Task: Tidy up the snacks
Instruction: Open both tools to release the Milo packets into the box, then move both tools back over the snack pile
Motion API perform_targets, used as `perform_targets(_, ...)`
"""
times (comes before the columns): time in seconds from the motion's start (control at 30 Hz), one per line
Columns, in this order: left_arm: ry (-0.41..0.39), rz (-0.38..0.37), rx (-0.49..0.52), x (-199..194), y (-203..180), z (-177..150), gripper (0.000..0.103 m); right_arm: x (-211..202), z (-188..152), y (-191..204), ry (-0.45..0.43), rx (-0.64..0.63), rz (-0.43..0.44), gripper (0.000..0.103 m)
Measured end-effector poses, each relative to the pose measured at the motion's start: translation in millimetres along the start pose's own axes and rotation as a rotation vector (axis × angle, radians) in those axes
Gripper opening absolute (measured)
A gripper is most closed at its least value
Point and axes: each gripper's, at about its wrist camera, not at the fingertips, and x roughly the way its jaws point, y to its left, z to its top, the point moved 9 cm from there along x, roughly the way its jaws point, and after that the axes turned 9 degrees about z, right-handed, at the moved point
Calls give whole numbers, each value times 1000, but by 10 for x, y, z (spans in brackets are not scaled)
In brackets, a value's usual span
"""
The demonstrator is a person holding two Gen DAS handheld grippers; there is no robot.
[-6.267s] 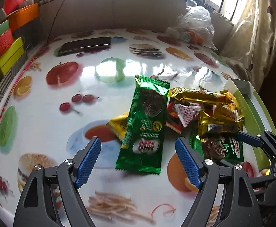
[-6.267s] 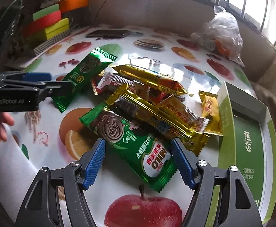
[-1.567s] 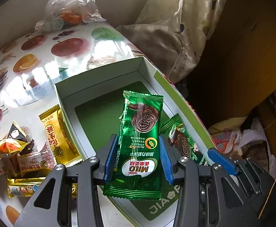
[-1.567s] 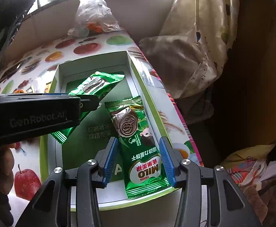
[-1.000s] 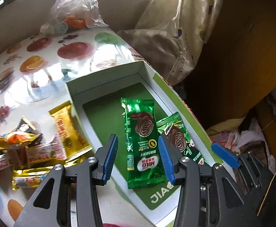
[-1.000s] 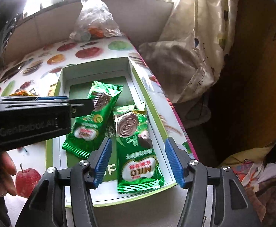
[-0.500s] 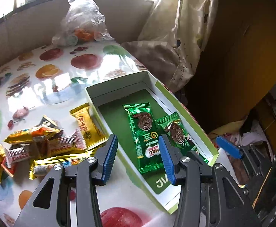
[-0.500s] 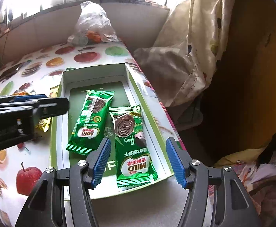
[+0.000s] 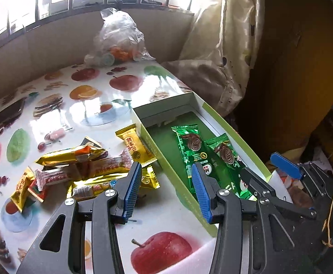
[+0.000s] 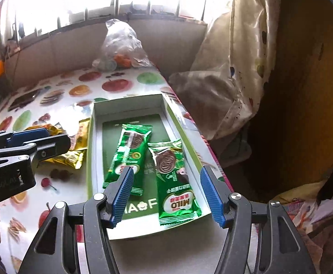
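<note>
Two green Milo packets (image 10: 129,153) (image 10: 173,178) lie side by side in the shallow green-and-white box (image 10: 91,137) at the table's right edge; the left wrist view shows them too (image 9: 191,148) (image 9: 228,157). My left gripper (image 9: 166,182) hovers open and empty above the box's near-left wall (image 9: 166,166). My right gripper (image 10: 166,191) stands open and empty over the box's near end. A pile of gold and red snack packets (image 9: 79,166) lies on the table left of the box, with one yellow packet (image 9: 134,146) against its wall.
A fruit-print cloth covers the table (image 9: 79,96). A clear plastic bag (image 9: 118,41) sits at the far edge below the window. A dark phone (image 9: 5,115) lies at the far left. A curtain (image 9: 223,45) hangs right of the table, with clutter on the floor below.
Both grippers have let go of the Milo packets, which now rest in the box. Both have risen and pulled back; the left one has swung leftward, bringing the snack pile into view.
</note>
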Motion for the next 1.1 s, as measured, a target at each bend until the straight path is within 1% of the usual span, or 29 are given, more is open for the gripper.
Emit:
perform_targets(0.1, -12, 19, 8, -40, 27, -34, 47, -18, 5, 64, -7, -2, 11, 61)
perform_targets(0.33, -28, 31, -10, -126, 131, -94, 47, -65, 44, 220, -38, -17, 55, 61)
perform_targets(0.43, -46, 41, -7, -177, 190, -111, 47, -65, 55, 305, -50, -23, 83, 61)
perform_targets(0.57, -50, 59, -30, -212, 356, -172, 47, -62, 74, 459, -68, -37, 134, 61)
perform_targets(0.7, -63, 102, -49, -249, 605, -221, 47, -56, 111, 703, -90, -73, 206, 61)
perform_targets(0.8, -65, 107, -72, -272, 788, -284, 47, -30, 118, 876, -95, -111, 236, 61)
perform_targets(0.83, -61, 109, -81, -279, 863, -315, 47, -12, 118, 941, -92, -122, 251, 61)
perform_targets(0.93, -54, 156, -103, -269, 1099, -382, 47, 40, 123, 1086, -81, -147, 289, 61)
perform_targets(1.03, -45, 163, -156, -257, 1328, -447, 47, 101, 94, 1260, -61, -180, 334, 61)
perform_targets(1.1, -39, 183, -182, -233, 1485, -488, 47, 144, 70, 1362, -45, -196, 370, 61)
